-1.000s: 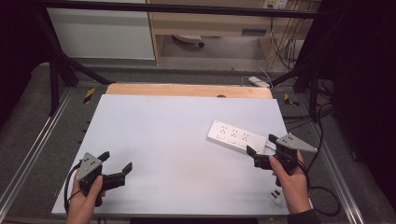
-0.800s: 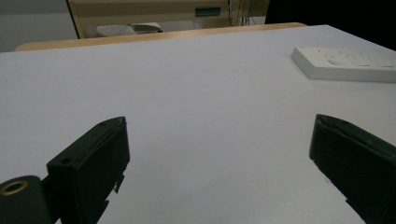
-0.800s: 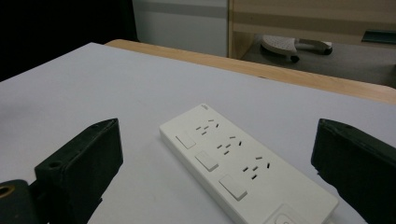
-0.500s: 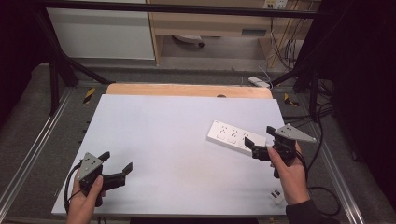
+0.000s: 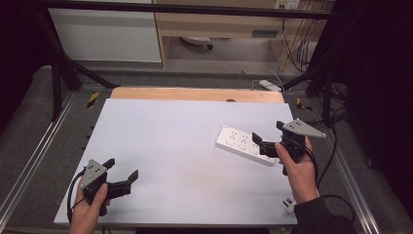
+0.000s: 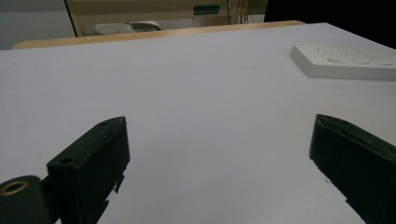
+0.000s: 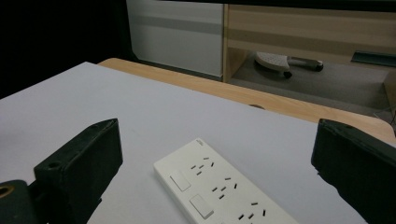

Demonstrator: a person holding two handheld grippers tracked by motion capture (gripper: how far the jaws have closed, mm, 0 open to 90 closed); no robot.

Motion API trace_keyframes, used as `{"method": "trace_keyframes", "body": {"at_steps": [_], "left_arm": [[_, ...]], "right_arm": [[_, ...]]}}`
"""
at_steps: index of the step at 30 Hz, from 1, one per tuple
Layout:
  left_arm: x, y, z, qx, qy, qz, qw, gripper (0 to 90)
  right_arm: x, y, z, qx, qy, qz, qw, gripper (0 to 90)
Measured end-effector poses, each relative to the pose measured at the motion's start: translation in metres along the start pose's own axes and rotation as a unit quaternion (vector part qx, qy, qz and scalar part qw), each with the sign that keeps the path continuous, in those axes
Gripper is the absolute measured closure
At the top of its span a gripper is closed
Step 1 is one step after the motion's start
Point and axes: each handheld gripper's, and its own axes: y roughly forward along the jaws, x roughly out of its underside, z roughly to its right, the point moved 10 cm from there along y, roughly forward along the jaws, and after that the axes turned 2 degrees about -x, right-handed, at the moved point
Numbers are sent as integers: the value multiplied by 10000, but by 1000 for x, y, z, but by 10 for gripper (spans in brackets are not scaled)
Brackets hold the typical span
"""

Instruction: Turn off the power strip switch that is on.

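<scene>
Closing on power strip (image 5: 245, 144) near table's (image 5: 160, 131) right edge; right gripper (image 5: 267, 141) gaping wide, empty. Next, presumably: straddling strip's near end, squeezing. Left gripper (image 5: 122, 174) idling wide open, empty, front-left corner.

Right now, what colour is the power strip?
White; the power strip shows best in the right gripper view.

Both handheld grippers are black. The left gripper (image 5: 121, 172) and the right gripper (image 5: 267, 137) each carry a grey three-cornered plate on top and trail a black cable. Their jaws are thick, blocky and matte, with a brass-coloured ring at the base. A dark sleeve (image 5: 319, 218) covers the person's right forearm.
</scene>
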Motion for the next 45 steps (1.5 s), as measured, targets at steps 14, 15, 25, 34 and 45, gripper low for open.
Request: {"method": "trace_keyframes", "body": {"at_steps": [14, 15, 25, 34, 45], "left_arm": [[1, 1, 1, 24, 10, -42, 10000, 51], [1, 1, 1, 25, 17, -49, 10000, 52], [1, 1, 1, 27, 43, -41, 10000, 51], [1, 1, 1, 22, 36, -35, 10000, 51], [1, 1, 1, 21, 55, -33, 10000, 52]], "right_arm": [[-12, 16, 1, 52, -130, -21, 9999, 21], [-12, 17, 1, 60, -144, -25, 9999, 21], [-9, 32, 2, 121, -186, -124, 9997, 24], [-2, 48, 6, 183, -126, -333, 9992, 35], [2, 63, 7, 147, -92, -448, 9988, 39]]}}
